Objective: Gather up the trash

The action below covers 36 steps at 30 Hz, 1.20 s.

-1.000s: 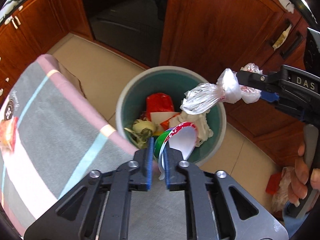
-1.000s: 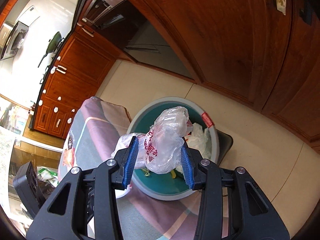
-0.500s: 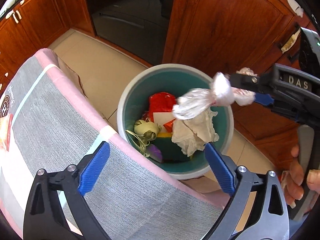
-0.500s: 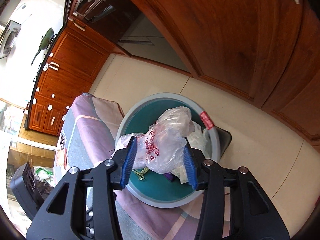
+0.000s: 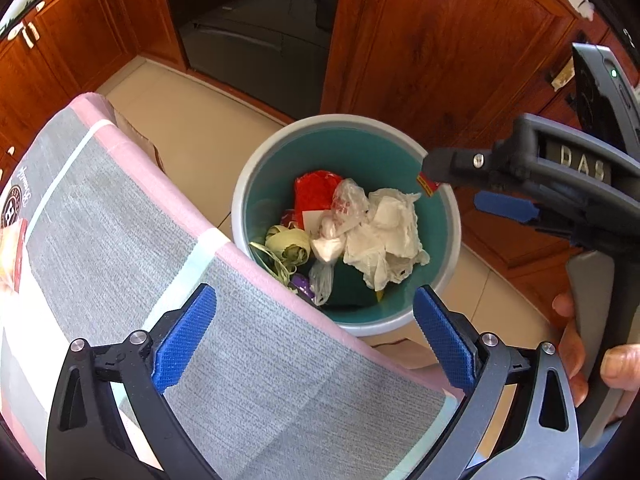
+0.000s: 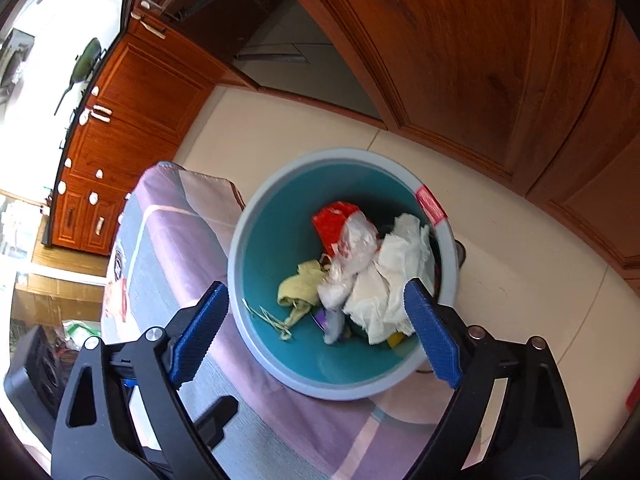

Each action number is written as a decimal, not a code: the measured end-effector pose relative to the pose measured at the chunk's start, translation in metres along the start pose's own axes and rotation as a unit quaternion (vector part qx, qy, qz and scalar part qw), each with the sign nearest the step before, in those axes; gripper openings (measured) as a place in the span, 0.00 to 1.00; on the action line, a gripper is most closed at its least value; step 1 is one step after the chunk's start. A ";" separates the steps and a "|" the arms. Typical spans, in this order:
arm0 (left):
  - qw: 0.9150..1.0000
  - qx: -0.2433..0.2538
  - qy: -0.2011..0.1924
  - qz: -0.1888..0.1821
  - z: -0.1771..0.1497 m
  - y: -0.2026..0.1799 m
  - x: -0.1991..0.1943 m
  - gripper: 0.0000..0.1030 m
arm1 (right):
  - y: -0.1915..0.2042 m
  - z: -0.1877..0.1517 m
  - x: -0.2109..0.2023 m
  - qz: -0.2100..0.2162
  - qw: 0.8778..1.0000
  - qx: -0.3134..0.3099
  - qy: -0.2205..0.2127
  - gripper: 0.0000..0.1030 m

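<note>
Bright daylight, strong fisheye warp, slight blur.

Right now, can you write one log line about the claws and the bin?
left claw: open, empty | right claw: opening, empty | plastic bag: in bin

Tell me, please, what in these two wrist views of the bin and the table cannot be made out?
- Bottom of the trash bin, both views: the piled trash covers it.
- Near side of the bin, left wrist view: the tablecloth edge hides it.
- Purple scrap, both views: mostly buried, so unidentifiable.
- Red label on the rim: print too small to read.
- Right gripper, jaws opening and empty: its handle is cut off by the frame.
</note>
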<state>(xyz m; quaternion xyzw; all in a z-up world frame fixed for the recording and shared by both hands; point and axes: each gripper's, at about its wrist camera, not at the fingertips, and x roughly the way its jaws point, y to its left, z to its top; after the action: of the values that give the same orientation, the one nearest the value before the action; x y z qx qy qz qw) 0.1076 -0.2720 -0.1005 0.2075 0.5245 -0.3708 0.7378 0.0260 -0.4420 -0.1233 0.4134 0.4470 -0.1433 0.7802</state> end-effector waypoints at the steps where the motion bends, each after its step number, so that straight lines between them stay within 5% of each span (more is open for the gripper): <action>1: 1.000 -0.001 -0.002 0.000 -0.002 0.000 -0.004 0.96 | 0.000 -0.003 -0.001 -0.003 1.000 -0.001 0.001 0.83; 14: 0.999 -0.006 -0.036 0.018 -0.036 -0.005 -0.063 0.96 | 0.015 -0.042 -0.040 -0.018 0.999 -0.040 -0.007 0.93; 25: 0.998 -0.016 -0.045 0.047 -0.074 -0.006 -0.096 0.96 | 0.037 -0.086 -0.081 -0.141 0.977 -0.151 -0.048 0.93; 36: 0.996 -0.040 -0.061 0.056 -0.106 0.006 -0.114 0.96 | 0.039 -0.116 -0.086 -0.174 0.967 -0.184 -0.029 0.93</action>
<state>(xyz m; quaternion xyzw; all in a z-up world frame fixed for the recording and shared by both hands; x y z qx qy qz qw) 0.0262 -0.1569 -0.0339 0.1843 0.4802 -0.3195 0.7958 -0.0665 -0.3407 -0.0630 0.1746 0.5080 -0.2041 0.8184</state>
